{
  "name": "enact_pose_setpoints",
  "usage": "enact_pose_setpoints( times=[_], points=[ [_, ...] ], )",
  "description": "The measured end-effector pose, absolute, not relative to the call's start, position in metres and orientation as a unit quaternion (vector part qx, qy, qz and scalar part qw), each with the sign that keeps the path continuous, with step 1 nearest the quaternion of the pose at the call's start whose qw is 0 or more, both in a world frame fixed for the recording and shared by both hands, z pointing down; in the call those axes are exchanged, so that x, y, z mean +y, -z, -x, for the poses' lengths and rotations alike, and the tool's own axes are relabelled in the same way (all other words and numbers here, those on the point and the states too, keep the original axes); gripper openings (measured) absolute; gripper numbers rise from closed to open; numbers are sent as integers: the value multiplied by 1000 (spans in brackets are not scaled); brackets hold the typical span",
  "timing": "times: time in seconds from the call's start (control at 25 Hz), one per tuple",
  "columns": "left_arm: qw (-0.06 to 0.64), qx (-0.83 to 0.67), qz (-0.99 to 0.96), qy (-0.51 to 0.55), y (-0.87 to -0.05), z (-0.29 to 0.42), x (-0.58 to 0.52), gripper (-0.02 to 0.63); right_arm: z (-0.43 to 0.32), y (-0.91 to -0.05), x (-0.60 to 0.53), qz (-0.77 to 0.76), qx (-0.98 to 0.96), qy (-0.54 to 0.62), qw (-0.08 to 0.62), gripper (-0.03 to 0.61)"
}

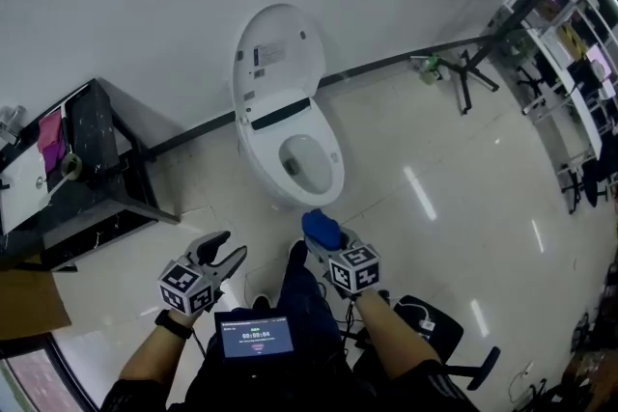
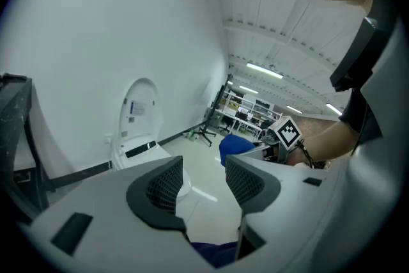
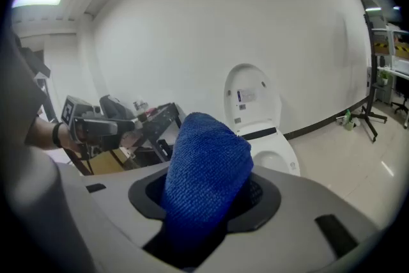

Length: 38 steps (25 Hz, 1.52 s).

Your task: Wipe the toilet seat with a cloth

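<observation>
A white toilet (image 1: 290, 125) stands against the wall with its lid (image 1: 273, 53) raised and its seat (image 1: 331, 171) down around the bowl. My right gripper (image 1: 322, 232) hovers just in front of the bowl's near rim, shut on a folded blue cloth (image 3: 204, 169) that sticks up between its jaws. The same cloth (image 1: 321, 228) shows blue in the head view. My left gripper (image 1: 224, 255) is held lower left of the toilet, open and with nothing between its jaws. In the left gripper view the toilet (image 2: 137, 131) stands ahead, beyond the jaws.
A black table (image 1: 82, 174) with small items stands left of the toilet, close to the left gripper. A tripod stand (image 1: 465, 72) and metal shelving (image 1: 570, 34) are at the far right. A cardboard box (image 1: 29, 304) lies at lower left. A phone (image 1: 255, 336) is at my waist.
</observation>
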State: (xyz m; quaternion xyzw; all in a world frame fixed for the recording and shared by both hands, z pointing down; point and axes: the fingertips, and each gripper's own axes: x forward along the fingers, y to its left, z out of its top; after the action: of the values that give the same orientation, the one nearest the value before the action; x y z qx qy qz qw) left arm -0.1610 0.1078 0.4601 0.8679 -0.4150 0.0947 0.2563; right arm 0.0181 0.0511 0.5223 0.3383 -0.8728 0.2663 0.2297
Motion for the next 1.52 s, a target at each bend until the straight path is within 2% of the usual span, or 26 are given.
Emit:
enact_pose_setpoints(
  times=[0.28, 0.6, 0.76, 0.92, 1.28, 1.52],
  points=[
    [307, -435, -835, -137, -556, 143, -5, 217, 9, -669, -56, -246, -869, -249, 349, 218],
    [332, -446, -813, -172, -677, 115, -118, 218, 32, -816, -150, -179, -857, -254, 411, 218],
    [351, -452, -799, -186, -726, 105, -147, 253, 33, -878, -177, -163, -847, -254, 437, 218],
    [374, -454, -785, -193, -760, 96, -158, 258, 41, -933, -179, -134, -844, -233, 463, 218],
    [414, -468, -755, -198, -793, 101, -144, 258, 68, -998, -155, -58, -833, -127, 535, 218],
    [414, -462, -759, -199, -792, 94, -146, 258, 10, -1005, -130, -15, -808, -126, 575, 217]
  ],
)
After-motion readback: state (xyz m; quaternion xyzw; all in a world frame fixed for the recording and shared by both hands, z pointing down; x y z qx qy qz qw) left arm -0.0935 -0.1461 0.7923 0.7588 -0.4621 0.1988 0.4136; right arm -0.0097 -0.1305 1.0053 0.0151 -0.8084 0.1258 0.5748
